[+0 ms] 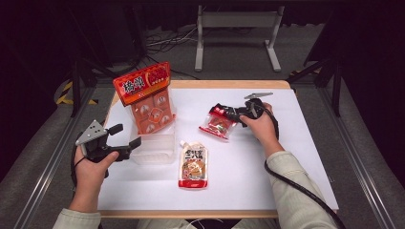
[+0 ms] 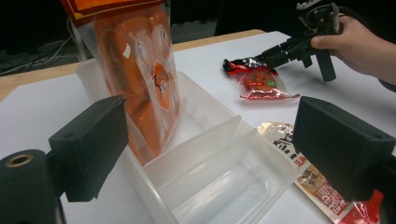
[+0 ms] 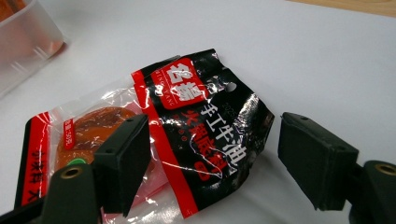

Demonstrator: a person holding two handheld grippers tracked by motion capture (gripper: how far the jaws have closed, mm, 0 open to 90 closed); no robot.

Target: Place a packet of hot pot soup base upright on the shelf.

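Now black-red snack packet (image 3: 187, 135) lies flat (crinkled), open jaws astride.

I see my right gripper (image 1: 228, 113) at centre right of the frame, its tips over the black end of a red-and-black snack packet (image 1: 218, 123) lying flat on the white table (image 1: 286, 157). My left gripper (image 1: 125, 135) sits at lower left, jaws apart beside a clear plastic bin (image 1: 154, 149) holding an upright orange bag (image 1: 149, 98). A sauce pouch (image 1: 193, 164) lies at lower centre.
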